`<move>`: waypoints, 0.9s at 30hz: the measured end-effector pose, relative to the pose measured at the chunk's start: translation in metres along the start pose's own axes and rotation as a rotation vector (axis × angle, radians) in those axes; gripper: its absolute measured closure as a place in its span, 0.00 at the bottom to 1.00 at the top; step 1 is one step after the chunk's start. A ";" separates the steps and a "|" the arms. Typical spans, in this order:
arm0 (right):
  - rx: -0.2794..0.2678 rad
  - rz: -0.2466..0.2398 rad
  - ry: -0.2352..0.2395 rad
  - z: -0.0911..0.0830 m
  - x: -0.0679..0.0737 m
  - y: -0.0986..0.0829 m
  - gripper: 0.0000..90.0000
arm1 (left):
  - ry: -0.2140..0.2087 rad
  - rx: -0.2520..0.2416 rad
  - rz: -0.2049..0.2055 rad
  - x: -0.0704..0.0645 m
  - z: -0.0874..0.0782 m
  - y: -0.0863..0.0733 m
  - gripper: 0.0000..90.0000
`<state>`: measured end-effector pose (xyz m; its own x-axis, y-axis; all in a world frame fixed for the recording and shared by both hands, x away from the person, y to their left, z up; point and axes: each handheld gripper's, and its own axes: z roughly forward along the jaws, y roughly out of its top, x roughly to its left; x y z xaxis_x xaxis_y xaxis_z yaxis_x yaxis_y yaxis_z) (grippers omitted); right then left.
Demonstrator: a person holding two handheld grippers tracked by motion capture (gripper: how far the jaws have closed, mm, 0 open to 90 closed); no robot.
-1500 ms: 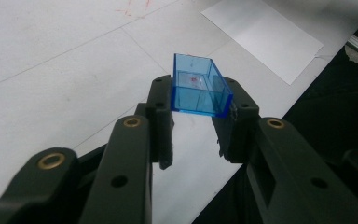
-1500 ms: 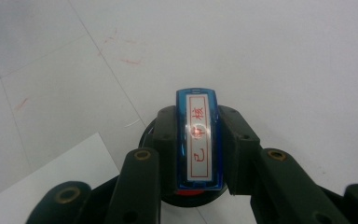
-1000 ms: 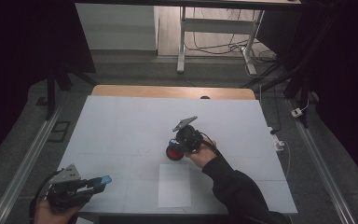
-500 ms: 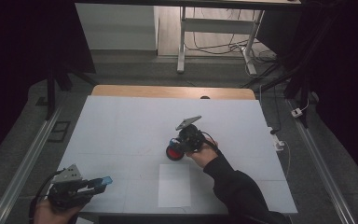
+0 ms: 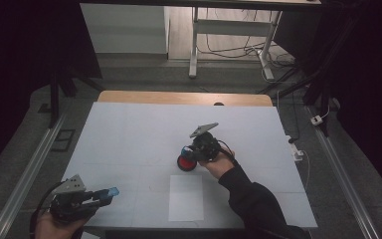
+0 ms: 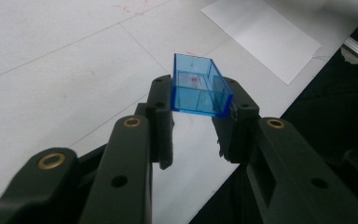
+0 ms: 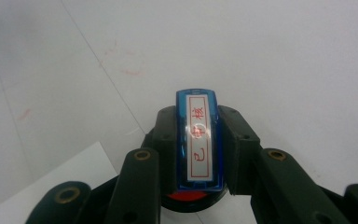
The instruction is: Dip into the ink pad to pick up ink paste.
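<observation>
Now, high view: my right gripper (image 5: 195, 153) holds the blue stamp (image 5: 185, 150) over the red ink pad (image 5: 185, 163), mid-table, just beyond the white paper sheet (image 5: 186, 197). My left gripper (image 5: 99, 195) sits at the near-left table (image 5: 129, 134) corner with the blue stamp cap (image 5: 112, 191) at its tips, well apart from the stamp. To do this step well, I judge: press straight down, keep the stamp level, lift cleanly, then carry it to the sheet without tilting.

Left gripper view: jaws closed on the clear blue cap (image 6: 199, 86), one fingertip (image 6: 161, 100) flat against each side wall, the cap's open mouth facing away from the camera. Cap held above the table, not touching it.

Right gripper view: jaws clamped on the stamp (image 7: 200, 138), its labelled top with red characters facing the camera, centred between the pads (image 7: 166, 135). Red pad (image 7: 193, 198) shows directly beneath; contact I cannot tell.
</observation>
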<state>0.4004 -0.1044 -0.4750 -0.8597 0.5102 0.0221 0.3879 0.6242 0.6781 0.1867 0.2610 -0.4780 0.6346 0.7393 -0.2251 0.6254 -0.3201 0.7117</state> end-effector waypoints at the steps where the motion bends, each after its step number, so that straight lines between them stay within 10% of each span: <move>1: -0.008 0.005 -0.003 -0.003 0.000 0.001 0.79 | -0.001 -0.001 -0.001 0.000 0.000 0.000 0.76; 27: 0.046 -0.040 0.021 0.004 0.009 0.000 0.78 | -0.009 0.002 0.008 -0.001 0.000 0.000 0.76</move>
<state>0.3936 -0.0977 -0.4776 -0.8813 0.4724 0.0114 0.3678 0.6706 0.6442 0.1865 0.2604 -0.4780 0.6439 0.7312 -0.2251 0.6209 -0.3275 0.7122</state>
